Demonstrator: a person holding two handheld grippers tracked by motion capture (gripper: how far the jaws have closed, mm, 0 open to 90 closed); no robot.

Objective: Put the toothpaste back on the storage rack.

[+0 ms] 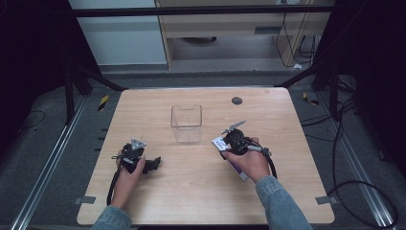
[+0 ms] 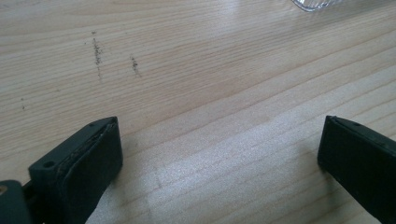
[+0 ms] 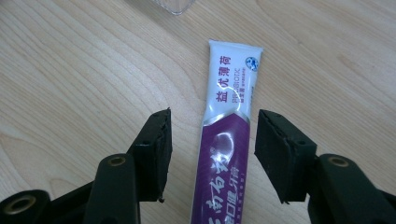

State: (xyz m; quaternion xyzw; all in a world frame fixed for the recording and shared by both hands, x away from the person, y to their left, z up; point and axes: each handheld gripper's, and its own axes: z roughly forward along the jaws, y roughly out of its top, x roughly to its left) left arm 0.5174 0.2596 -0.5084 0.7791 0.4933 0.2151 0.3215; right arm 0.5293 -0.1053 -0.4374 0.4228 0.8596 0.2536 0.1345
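A white and purple toothpaste tube lies flat on the wooden table, its white crimped end toward the clear plastic box. My right gripper straddles the tube, one jaw on each side with a gap to either pad, so it stands open. In the high view the right gripper is over the tube, just right of the box. My left gripper rests on the table at the left, open wide. Bare wood lies between the left gripper's jaws.
A small dark round disc sits near the table's far edge. A corner of the clear box shows at the top of the left gripper view. Dark frame legs and cables surround the table.
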